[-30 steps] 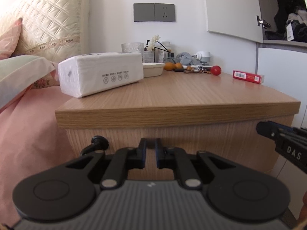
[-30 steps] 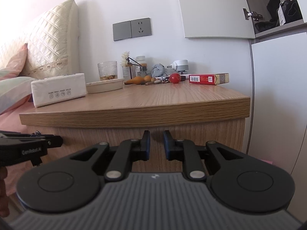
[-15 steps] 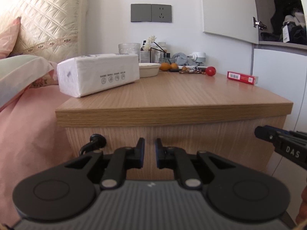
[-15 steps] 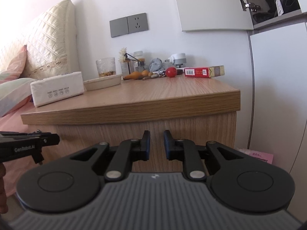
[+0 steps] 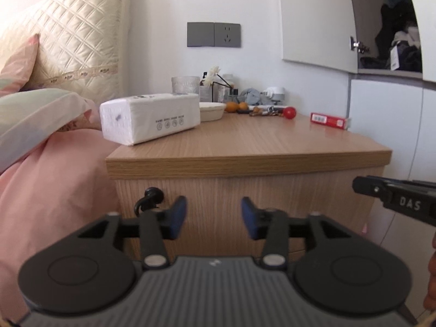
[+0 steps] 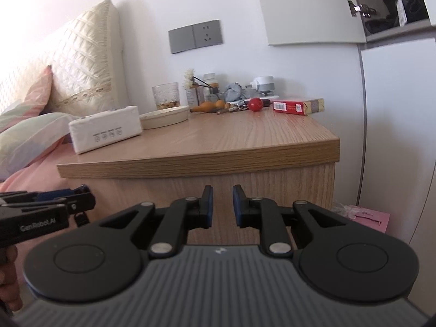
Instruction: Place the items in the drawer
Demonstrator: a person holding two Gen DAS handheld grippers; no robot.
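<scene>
A wooden nightstand (image 5: 245, 152) (image 6: 218, 147) stands before both grippers; its drawer front (image 5: 218, 204) (image 6: 272, 179) is closed. On top lie a white tissue pack (image 5: 150, 117) (image 6: 105, 129), a red box (image 5: 329, 120) (image 6: 298, 106) and a red ball (image 5: 289, 112) (image 6: 255, 104). My left gripper (image 5: 214, 216) is open and empty, level with the drawer front. My right gripper (image 6: 222, 205) is nearly closed with a small gap, holding nothing.
A cream dish (image 5: 211, 110) (image 6: 164, 115), a glass (image 6: 165, 95), orange fruits (image 5: 235, 106), bottles and a plug sit at the back. A bed with pink bedding (image 5: 49, 177) is left. White cabinet (image 6: 395, 122) is right. A black cable (image 5: 148, 199) hangs at the drawer's left.
My left gripper's jaws have opened wide. Both grippers have pulled back a little from the nightstand and risen, so more of its top shows.
</scene>
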